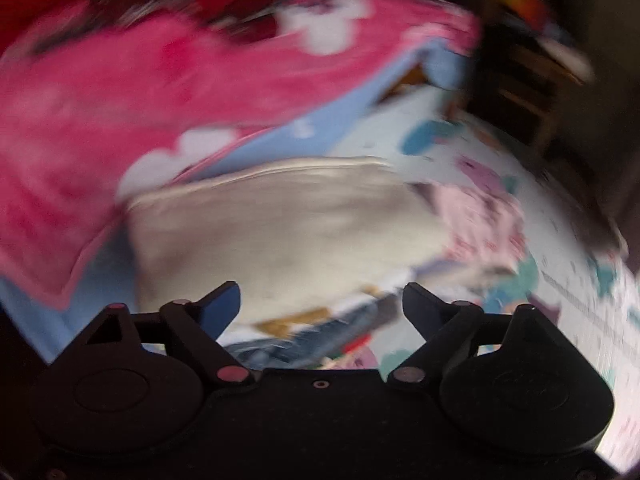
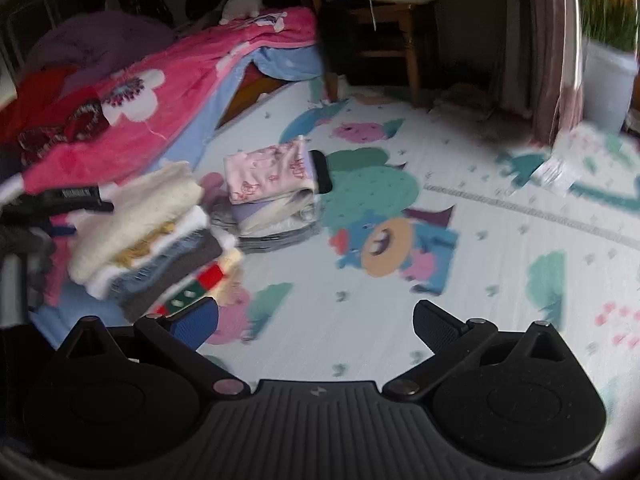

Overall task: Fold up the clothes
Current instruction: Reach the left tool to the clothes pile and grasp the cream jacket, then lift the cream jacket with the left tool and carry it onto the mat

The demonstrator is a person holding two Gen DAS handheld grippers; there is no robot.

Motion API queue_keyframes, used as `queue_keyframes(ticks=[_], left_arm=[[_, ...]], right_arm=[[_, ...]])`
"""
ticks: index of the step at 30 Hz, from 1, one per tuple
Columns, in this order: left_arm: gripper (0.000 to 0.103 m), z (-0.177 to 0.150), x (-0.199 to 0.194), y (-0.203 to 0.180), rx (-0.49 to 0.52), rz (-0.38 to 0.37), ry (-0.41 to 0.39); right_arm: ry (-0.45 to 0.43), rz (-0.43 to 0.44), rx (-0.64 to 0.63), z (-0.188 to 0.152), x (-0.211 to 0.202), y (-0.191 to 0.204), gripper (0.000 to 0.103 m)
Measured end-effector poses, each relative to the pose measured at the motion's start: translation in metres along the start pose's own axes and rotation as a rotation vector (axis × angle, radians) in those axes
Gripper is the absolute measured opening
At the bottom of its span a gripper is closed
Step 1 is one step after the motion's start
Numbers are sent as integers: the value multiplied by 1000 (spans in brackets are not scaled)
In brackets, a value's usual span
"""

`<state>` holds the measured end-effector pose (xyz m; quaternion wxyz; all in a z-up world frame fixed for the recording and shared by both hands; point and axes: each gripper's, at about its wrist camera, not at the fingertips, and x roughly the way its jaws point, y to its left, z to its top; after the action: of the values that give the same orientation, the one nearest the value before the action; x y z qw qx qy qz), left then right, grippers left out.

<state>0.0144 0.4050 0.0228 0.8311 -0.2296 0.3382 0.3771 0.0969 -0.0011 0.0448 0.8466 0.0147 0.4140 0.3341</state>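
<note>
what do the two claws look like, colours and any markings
Both are matte black. The left claw has two angled black fingers, the left one faced with a blue pad, pinkish round pivot pins and a smooth body. The right claw matches, but its body is ribbed, with a small pale logo. No sleeves or cables show.

Open floor: the play mat (image 2: 460,240) ahead of your right gripper (image 2: 316,322) lies bare.
Left side: two folded clothing stacks (image 2: 152,236), (image 2: 272,196) and the pink blanket (image 2: 192,92) block you.
Far end: chair (image 2: 384,28), curtain (image 2: 548,48).
</note>
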Motion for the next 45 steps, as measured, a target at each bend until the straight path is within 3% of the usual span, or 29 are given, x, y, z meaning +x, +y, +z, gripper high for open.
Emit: queue_keyframes(ticks=[5, 8, 11, 14, 16, 18, 19, 21, 22, 26, 32, 37, 40, 42, 45], left_arm=[[85, 9, 9, 66, -164, 76, -28], [78, 5, 13, 100, -253, 67, -20], [75, -3, 16, 112, -249, 38, 3], [74, -6, 20, 109, -189, 40, 28], [69, -7, 26, 104, -150, 30, 40], [48, -6, 42, 100, -104, 22, 76], [43, -5, 49, 98, -82, 21, 91], [17, -2, 48, 100, -82, 16, 82], [13, 1, 44, 101, -90, -1, 70], [6, 11, 18, 91, -46, -73, -31], [5, 28, -54, 43, 58, -282, -275], [5, 16, -135, -39, 335, -423, -522], [5, 4, -188, -69, 396, -581, -640], [4, -6, -208, -86, 463, -623, -687], [5, -26, -214, -116, 541, -662, -639]], right_arm=[[53, 38, 23, -1, 10, 6, 103], [68, 47, 4, -1, 14, 13, 103], [81, 53, 7, 1, 17, 14, 103], [69, 60, 46, 7, 13, 6, 103], [56, 64, 69, 12, 9, 0, 103], [41, 59, 90, 15, 5, -7, 103], [36, 56, 101, 16, 3, -11, 103], [29, 51, 124, 16, 0, -18, 103], [25, 45, 138, 15, -2, -22, 103], [8, 47, 196, 15, -12, -37, 103], [-40, 56, 246, 20, -33, -55, 103], [-89, 62, 293, 27, -56, -78, 103], [-105, 66, 305, 32, -71, -96, 103], [-124, 45, 307, 32, -83, -109, 103], [-153, 26, 324, 30, -102, -131, 103]])
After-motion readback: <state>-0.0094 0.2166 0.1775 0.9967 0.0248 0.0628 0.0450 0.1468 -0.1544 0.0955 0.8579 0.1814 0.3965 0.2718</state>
